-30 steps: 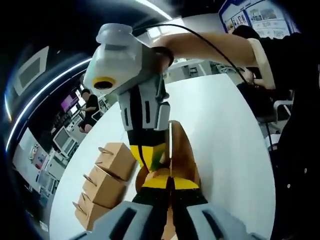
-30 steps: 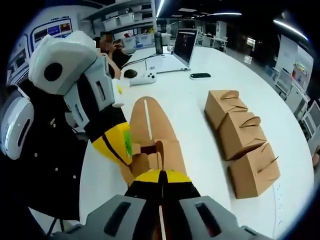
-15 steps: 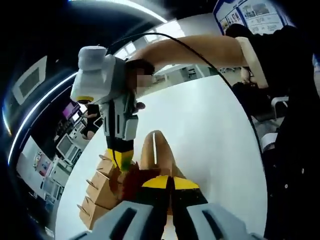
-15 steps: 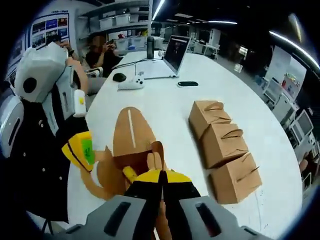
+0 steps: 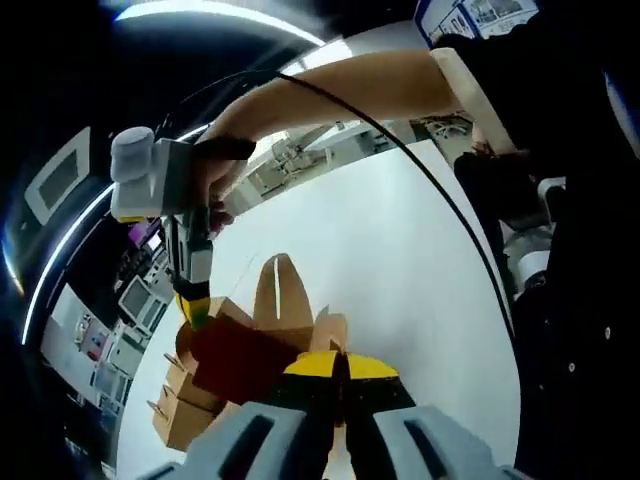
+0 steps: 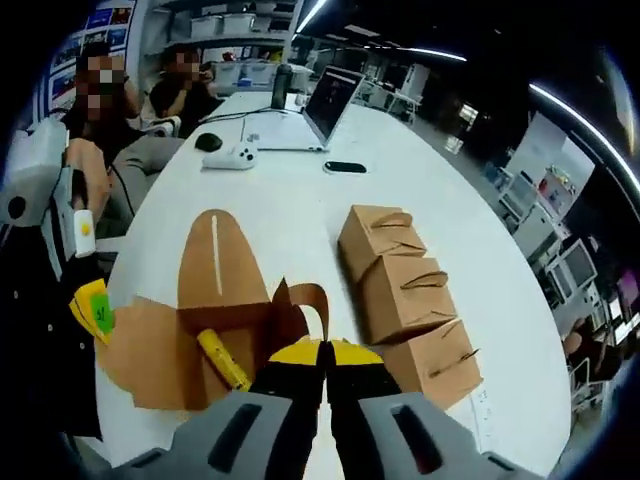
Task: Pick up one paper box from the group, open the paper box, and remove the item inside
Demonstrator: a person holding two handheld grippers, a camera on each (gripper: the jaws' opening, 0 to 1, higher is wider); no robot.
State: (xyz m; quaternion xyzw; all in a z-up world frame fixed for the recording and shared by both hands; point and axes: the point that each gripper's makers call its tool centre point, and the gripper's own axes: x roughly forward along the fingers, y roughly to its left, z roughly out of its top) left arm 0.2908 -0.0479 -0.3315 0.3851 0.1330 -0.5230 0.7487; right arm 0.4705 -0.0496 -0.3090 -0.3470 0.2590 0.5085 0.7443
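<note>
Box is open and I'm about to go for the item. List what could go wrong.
1. The yellow item lies loose in the open box; tilting might spill it.
2. Both grippers pinch only flaps: the right gripper an inner flap, the left gripper the opposite edge. Releasing either could drop the box.

Ceiling light strips (image 5: pixel 215 10) burned bright overhead in the left gripper view and bent into arcs by the fisheye — the room beyond stayed dim. The white round table (image 6: pixel 300 200) caught the light evenly and showed soft glare, hardly any hard shadow. The inside of the opened brown paper box (image 5: pixel 240 355) sat dark. Straight lines curved hard toward the edges, and far-off desks and screens were smeared — too soft to read.
</note>
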